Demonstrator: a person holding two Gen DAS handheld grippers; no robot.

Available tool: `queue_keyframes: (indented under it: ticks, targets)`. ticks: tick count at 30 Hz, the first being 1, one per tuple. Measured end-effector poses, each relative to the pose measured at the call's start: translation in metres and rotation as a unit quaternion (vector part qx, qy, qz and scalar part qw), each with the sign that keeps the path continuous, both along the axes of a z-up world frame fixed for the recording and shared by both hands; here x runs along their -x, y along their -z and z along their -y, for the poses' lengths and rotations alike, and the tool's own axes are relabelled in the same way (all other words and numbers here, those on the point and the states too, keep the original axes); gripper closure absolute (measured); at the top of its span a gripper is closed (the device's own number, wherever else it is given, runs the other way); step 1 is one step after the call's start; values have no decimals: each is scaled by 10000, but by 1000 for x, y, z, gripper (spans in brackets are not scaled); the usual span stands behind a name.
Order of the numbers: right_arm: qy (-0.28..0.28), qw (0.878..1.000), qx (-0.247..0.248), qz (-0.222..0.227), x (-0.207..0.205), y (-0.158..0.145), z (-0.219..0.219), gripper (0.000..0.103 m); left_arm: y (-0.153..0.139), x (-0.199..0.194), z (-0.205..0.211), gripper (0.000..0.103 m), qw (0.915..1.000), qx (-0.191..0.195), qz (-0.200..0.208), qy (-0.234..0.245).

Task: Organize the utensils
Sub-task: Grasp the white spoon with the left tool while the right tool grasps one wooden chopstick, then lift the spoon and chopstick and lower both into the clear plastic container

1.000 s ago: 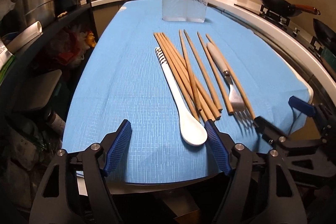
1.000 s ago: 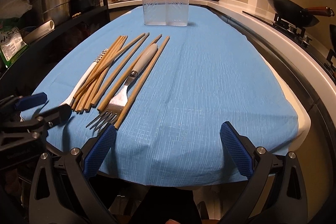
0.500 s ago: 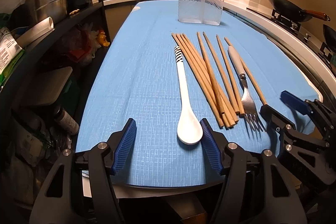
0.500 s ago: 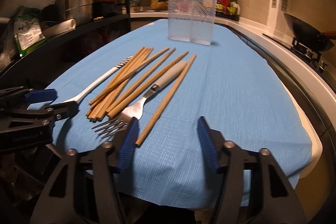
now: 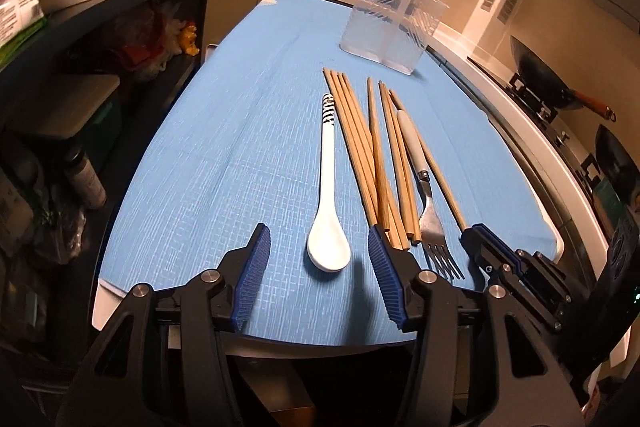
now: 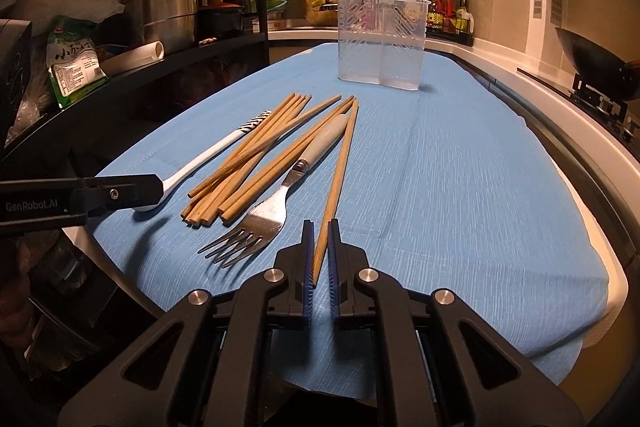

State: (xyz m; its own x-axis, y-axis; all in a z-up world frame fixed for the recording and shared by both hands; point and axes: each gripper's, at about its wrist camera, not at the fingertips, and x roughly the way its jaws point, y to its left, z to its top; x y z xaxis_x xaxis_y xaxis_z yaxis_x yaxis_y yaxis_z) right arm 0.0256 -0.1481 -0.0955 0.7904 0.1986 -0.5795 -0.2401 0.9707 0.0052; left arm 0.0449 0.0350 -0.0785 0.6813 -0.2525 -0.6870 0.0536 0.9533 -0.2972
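On the blue cloth [image 6: 460, 187]: one white spoon [image 5: 326, 215], one fork [image 6: 276, 211], one clear two-compartment holder [image 6: 380, 43] at the far end. Chopsticks [image 5: 360, 147] lie between spoon and fork and beside the fork; eight counted, though the overlap makes this uncertain. Left gripper [image 5: 316, 275] closing, spoon bowl between its jaws, pads not touching it. Right gripper [image 6: 320, 255] closing on the lone rightmost chopstick [image 6: 338, 179], nearly clenched; contact cannot be confirmed.
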Motion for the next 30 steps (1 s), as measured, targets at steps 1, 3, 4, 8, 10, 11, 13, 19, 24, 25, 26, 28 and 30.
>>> queue_keyframes:
  ticks: [1,3,4,8,10,11,13,19,24,25,26,28,30]
  targets:
    - [-5,10000,4,6,0,0,0,96,0,-1,0,70,10000,3,-27,-19]
    - [-7,10000,-11,7,0,0,0,96,2,-3,3,80,9999,-91,-44,-26]
    - [-6,10000,-18,6,0,0,1,96,1,-4,4,81,9999,-98,-49,-19]
    - [-3,10000,-21,8,0,0,1,96,-1,-4,3,81,9999,-105,-23,-76]
    - [13,10000,-28,0,0,0,1,96,-7,-4,-2,81,9998,-83,96,-161]
    - [31,10000,-26,1,0,-1,1,96,-11,-3,-3,81,9995,-119,193,-206]
    - [53,10000,-24,2,0,-1,1,97,-24,-1,-4,81,9982,-275,455,-271]
    - [128,9999,-11,-17,-2,-3,3,97,-55,3,3,82,9898,-771,1165,-296]
    - [153,9999,-9,44,-2,-8,5,97,-74,2,11,82,9820,-1058,1560,-120]
    - [162,9998,-20,79,-2,-11,6,98,-78,1,12,82,9809,-1092,1607,-77]
    - [175,9998,-39,116,-2,-13,7,98,-80,1,12,82,9803,-1100,1638,-49]
    - [190,9996,-71,173,-1,-18,9,98,-87,-2,13,82,9786,-1123,1724,-8]
    - [203,9995,-99,228,-2,-24,12,98,-93,-4,13,82,9768,-1156,1802,33]
